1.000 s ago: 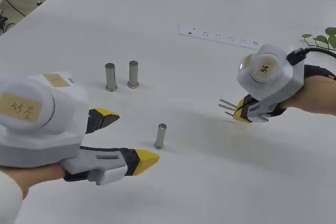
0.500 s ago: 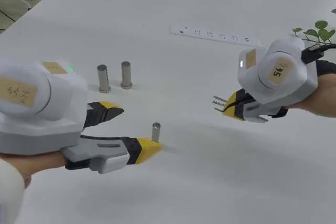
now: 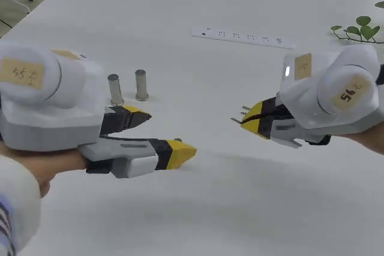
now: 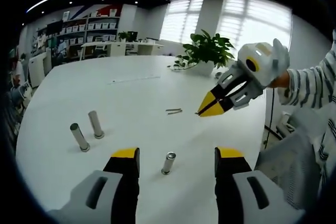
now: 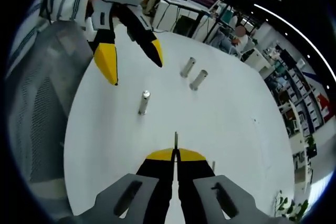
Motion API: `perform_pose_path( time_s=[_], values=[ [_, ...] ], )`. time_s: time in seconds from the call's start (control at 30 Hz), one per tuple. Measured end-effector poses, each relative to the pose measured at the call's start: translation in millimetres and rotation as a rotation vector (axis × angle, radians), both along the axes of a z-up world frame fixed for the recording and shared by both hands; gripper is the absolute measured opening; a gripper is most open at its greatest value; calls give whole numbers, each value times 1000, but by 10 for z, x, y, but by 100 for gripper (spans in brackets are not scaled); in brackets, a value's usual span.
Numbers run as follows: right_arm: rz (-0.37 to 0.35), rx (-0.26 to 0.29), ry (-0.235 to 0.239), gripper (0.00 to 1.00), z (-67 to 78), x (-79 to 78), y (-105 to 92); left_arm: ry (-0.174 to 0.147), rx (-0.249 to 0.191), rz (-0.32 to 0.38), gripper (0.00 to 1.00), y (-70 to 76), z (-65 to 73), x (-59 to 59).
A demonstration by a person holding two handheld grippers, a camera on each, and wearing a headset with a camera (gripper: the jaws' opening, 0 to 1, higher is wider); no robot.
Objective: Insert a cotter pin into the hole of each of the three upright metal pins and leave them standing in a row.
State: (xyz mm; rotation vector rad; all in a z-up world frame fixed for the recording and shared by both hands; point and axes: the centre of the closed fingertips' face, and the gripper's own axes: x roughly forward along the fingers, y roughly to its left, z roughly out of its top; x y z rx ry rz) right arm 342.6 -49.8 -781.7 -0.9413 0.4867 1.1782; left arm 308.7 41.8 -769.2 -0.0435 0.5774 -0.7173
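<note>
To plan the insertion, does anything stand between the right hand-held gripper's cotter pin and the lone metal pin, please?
Nothing visible does: bare table lies between the cotter pin and the lone metal pin. The left hand-held gripper has open jaws flanking that pin.

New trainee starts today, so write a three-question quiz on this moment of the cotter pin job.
1. True or false: the right gripper is shut on a cotter pin.
2. How many metal pins stand on the table? A two, B three, C four.
3. Fill in: the left gripper faces the lone pin with its jaws ____.
Key: 1 true; 2 B; 3 open.
</note>
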Motion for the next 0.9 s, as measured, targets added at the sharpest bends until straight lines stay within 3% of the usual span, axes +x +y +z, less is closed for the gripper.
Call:
perform_pose_path(
  time_s=[0.07,0.17,0.2,0.27,0.3,0.37,0.5,0.67,0.9],
  values=[
    [-2,29,14,1,27,-56,26,15,-11,-6,55,-31,-3,-3],
    [7,47,-3,1,62,-127,46,27,-36,-9,55,-87,13,-5],
    [11,52,-8,1,71,-144,51,43,-50,-10,55,-109,12,-12],
    [18,55,-14,1,75,-185,53,112,-93,-12,54,-165,-8,-63],
    [20,56,-16,1,75,-197,52,127,-106,-11,54,-180,-11,-70],
    [21,62,-16,1,77,-224,53,112,-110,-16,53,-196,-1,-56],
    [22,84,-9,1,76,-290,71,133,-172,-32,49,-290,58,-86],
    [43,94,-4,1,49,-397,117,158,-193,-46,47,-360,56,-105],
    [55,113,3,1,35,-484,177,184,-229,-87,36,-477,49,-176]
  ],
)
